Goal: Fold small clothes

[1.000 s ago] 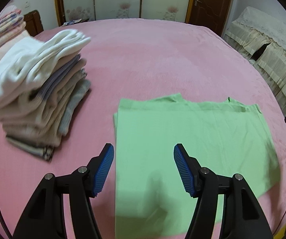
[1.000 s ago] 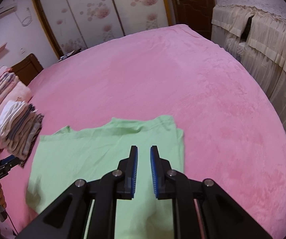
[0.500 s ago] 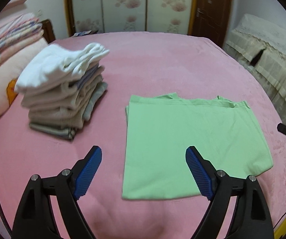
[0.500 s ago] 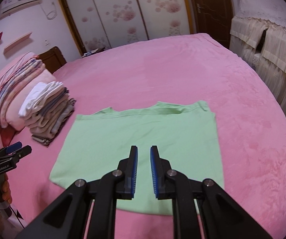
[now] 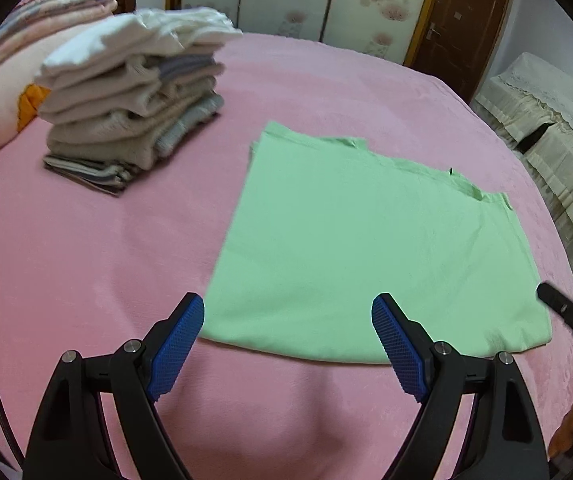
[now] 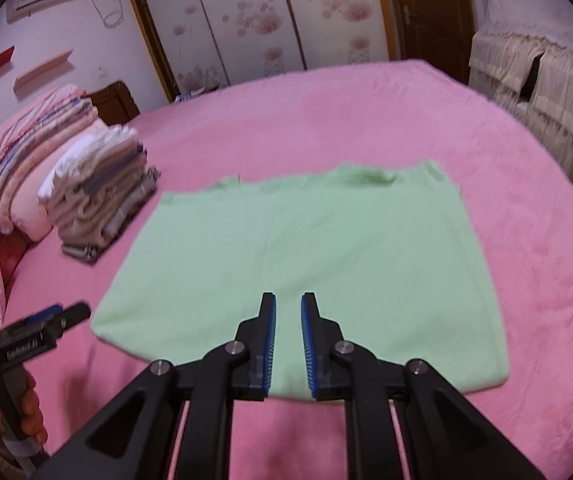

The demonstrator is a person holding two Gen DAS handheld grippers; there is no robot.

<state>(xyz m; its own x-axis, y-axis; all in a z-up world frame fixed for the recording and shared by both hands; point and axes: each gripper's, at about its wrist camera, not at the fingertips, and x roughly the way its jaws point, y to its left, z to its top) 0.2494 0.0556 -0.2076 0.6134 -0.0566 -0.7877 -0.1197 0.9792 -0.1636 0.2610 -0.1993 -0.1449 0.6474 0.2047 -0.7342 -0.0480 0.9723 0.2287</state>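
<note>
A light green garment (image 5: 370,248) lies flat, folded into a rectangle, on the pink bed; it also shows in the right wrist view (image 6: 306,256). My left gripper (image 5: 288,320) is wide open and empty, held above the bed just in front of the garment's near edge. My right gripper (image 6: 287,320) has its jaws nearly together with a narrow gap, empty, above the garment's near edge. The left gripper also shows at the left of the right wrist view (image 6: 52,320).
A stack of folded clothes (image 5: 134,108) stands left of the garment, also in the right wrist view (image 6: 98,200). Folded quilts and pillows (image 6: 26,148) lie behind it. A lace-covered cabinet (image 5: 546,128) stands to the right of the bed.
Both grippers have pulled back from the green garment toward the near edge of the bed. The left gripper's jaws have opened wider. The garment lies as it did.
</note>
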